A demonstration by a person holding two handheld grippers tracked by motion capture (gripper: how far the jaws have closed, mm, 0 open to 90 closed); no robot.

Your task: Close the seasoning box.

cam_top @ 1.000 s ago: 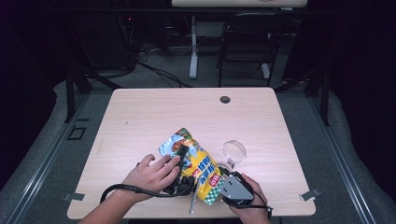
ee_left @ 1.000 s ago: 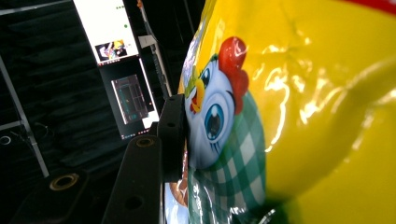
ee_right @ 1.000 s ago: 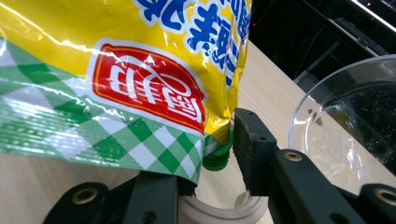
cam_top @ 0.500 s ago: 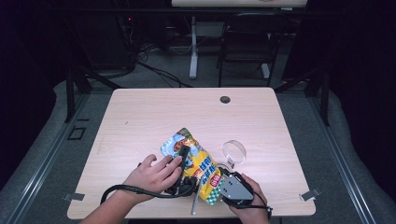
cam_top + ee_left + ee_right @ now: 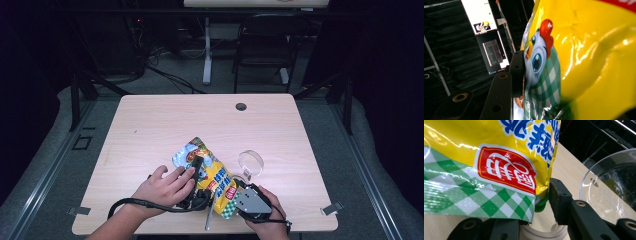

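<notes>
We grip the snack bag (image 5: 212, 175) with left gripper (image 5: 196, 170) and right gripper (image 5: 239, 189); next, tear carefully beside clear bowl (image 5: 250, 162).

Looks like a lab/recording room to us: bare desk (image 5: 150, 130) on grey carpet, dark curtains, cables (image 5: 170, 75) on the floor, monitors (image 5: 484, 22) w/ camera feeds.

Both hands are resting at the table's (image 5: 150, 130) near edge, the left gripper (image 5: 197, 172) and right gripper (image 5: 237, 192) flanking a yellow snack bag (image 5: 212, 172); a clear bowl (image 5: 250, 162) is sitting just right.
</notes>
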